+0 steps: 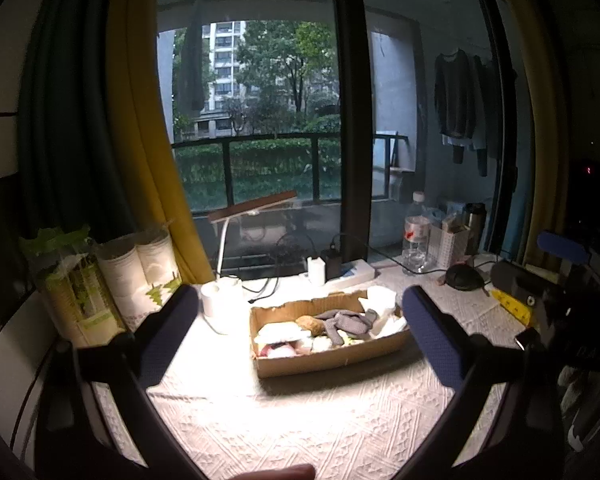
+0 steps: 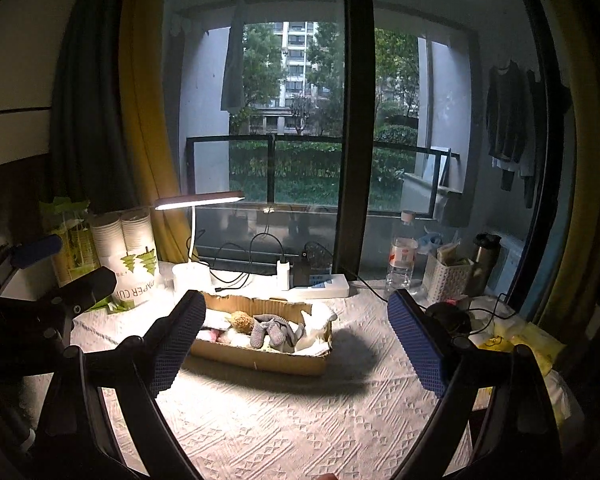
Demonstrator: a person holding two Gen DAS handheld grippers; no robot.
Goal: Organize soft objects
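Note:
A shallow cardboard box [image 1: 332, 354] [image 2: 260, 356] sits on the white textured tablecloth. It holds soft things: a grey sock [image 1: 346, 322] [image 2: 270, 330], a brown plush piece [image 1: 310, 324] [image 2: 241, 321], white cloths [image 1: 382, 300] [image 2: 318, 326] and pink and white items [image 1: 278, 350] [image 2: 216, 334]. My left gripper [image 1: 300, 336] is open and empty, held back from the box. My right gripper [image 2: 296, 344] is open and empty, also short of the box. Each gripper shows at the edge of the other's view, the right one [image 1: 540, 304] and the left one [image 2: 60, 300].
A lit desk lamp [image 2: 200, 202] stands behind the box. Paper cup sleeves [image 2: 134, 264] stand at the left. A power strip [image 2: 320, 286], water bottle [image 2: 400, 258], white basket [image 2: 450, 276], black round object [image 2: 448, 318] and yellow bag [image 2: 516, 340] lie at the back and right.

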